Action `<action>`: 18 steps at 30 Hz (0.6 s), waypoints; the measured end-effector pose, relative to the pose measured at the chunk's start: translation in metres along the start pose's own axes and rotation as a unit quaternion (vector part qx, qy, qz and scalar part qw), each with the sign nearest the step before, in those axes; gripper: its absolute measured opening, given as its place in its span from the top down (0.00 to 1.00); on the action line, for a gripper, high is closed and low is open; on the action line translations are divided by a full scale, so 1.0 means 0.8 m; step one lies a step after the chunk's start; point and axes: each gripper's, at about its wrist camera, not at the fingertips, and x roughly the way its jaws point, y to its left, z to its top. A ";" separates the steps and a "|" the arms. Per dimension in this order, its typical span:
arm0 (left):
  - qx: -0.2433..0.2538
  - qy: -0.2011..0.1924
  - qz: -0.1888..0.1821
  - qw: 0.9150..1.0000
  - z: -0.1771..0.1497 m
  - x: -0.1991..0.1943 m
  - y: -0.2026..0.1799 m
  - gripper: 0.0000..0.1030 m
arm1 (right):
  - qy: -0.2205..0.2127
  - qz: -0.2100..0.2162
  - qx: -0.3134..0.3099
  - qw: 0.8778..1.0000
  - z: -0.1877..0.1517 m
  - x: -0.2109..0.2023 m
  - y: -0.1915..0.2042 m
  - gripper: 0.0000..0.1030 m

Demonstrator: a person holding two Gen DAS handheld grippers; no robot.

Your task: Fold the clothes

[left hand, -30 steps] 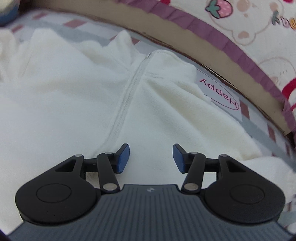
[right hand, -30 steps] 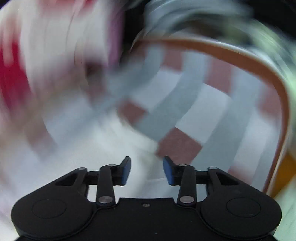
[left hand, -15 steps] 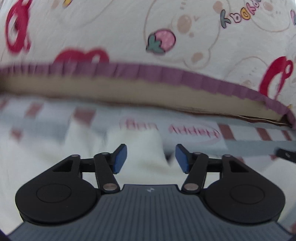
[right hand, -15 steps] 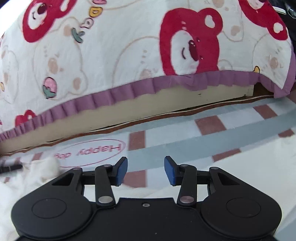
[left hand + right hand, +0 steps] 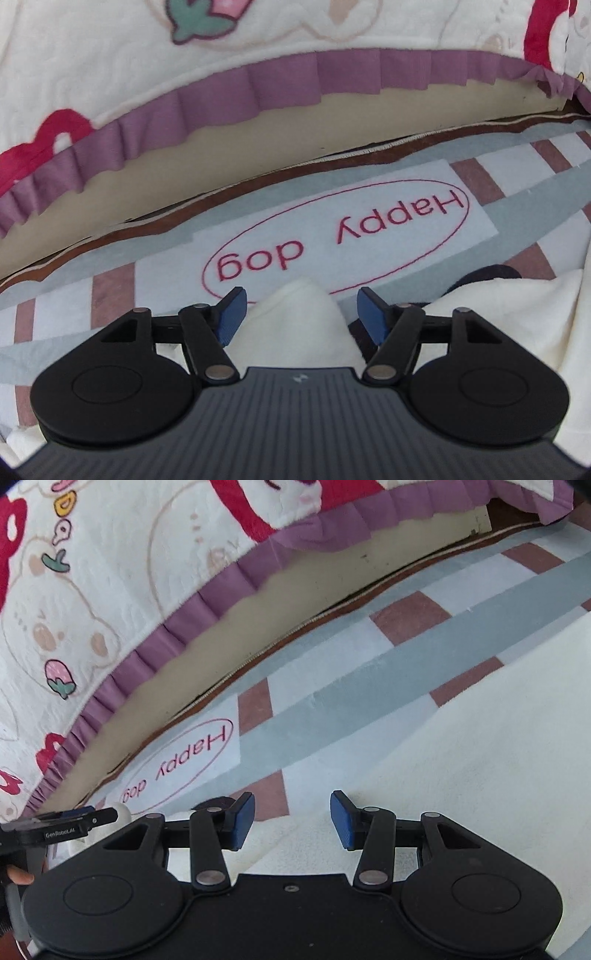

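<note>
Left wrist view: left gripper (image 5: 299, 314) jaws wide, a point of white garment (image 5: 301, 325) between them. Right gripper (image 5: 292, 821) jaws wide over the mat (image 5: 369, 709).

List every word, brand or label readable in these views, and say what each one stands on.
"Happy dog": red letters in a red oval on the mat, seen upside down; the right wrist view shows it too.
"GenRoboLAI", as best it reads: small print on the left tongs.
Coloured letters on the blanket top left: cut off, unreadable.
Logo mark on the left tongs' body: no letters.
</note>
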 end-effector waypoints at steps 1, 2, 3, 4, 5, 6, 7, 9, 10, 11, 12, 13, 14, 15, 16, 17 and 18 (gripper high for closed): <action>0.011 0.009 0.001 1.000 0.000 0.005 -0.004 0.28 | 0.004 -0.002 0.000 1.000 0.000 0.004 -0.001 0.50; 0.025 0.017 0.003 1.000 -0.002 0.009 -0.008 0.28 | 0.006 -0.004 -0.001 1.000 0.000 0.006 -0.001 0.50; 0.039 0.026 0.006 0.999 -0.004 0.013 -0.012 0.41 | 0.008 -0.005 -0.002 1.000 0.000 0.007 -0.002 0.50; 0.054 0.023 0.019 0.998 -0.008 0.012 -0.017 0.69 | 0.008 -0.005 -0.002 1.000 0.000 0.007 -0.004 0.50; 0.071 0.011 0.038 0.997 -0.014 0.008 -0.024 0.93 | 0.008 -0.005 -0.001 1.000 0.000 0.007 -0.005 0.50; 0.088 0.000 0.058 0.994 -0.020 0.004 -0.030 0.93 | 0.009 -0.006 0.000 1.000 0.000 0.006 -0.006 0.50; 0.103 -0.018 0.071 0.992 -0.024 -0.004 -0.036 0.93 | 0.010 -0.007 0.001 1.000 0.000 0.006 -0.008 0.50; 0.127 -0.061 0.100 0.985 -0.031 -0.025 -0.045 0.93 | 0.010 -0.008 0.009 1.000 0.000 0.006 -0.011 0.50; 0.126 -0.082 0.122 0.981 -0.030 -0.034 -0.044 0.93 | 0.011 -0.006 0.015 1.000 0.000 0.005 -0.014 0.50; 0.119 -0.105 0.140 0.977 -0.027 -0.044 -0.040 0.93 | 0.011 -0.004 0.022 1.000 0.000 0.005 -0.016 0.50; 0.105 -0.120 0.154 0.975 -0.022 -0.051 -0.033 0.93 | 0.011 -0.001 0.029 1.000 0.001 0.005 -0.019 0.50; 0.087 -0.132 0.163 0.974 -0.016 -0.058 -0.023 0.93 | 0.014 0.012 0.050 0.999 0.001 0.006 -0.026 0.50; 0.072 -0.143 0.170 0.972 -0.012 -0.063 -0.016 0.93 | 0.016 0.024 0.072 0.997 0.002 0.006 -0.033 0.50; 0.061 -0.153 0.176 0.971 -0.008 -0.068 -0.010 0.93 | 0.019 0.037 0.094 0.995 0.003 0.007 -0.040 0.50; 0.050 -0.163 0.181 0.969 -0.005 -0.072 -0.004 0.93 | 0.019 0.039 0.109 0.993 0.003 0.006 -0.047 0.51; 0.042 -0.177 0.188 0.965 -0.004 -0.078 0.000 0.93 | 0.019 0.036 0.115 0.993 0.004 0.005 -0.051 0.53; 0.032 -0.191 0.194 0.962 -0.003 -0.082 0.002 0.93 | 0.013 0.025 0.114 0.993 0.006 0.002 -0.052 0.55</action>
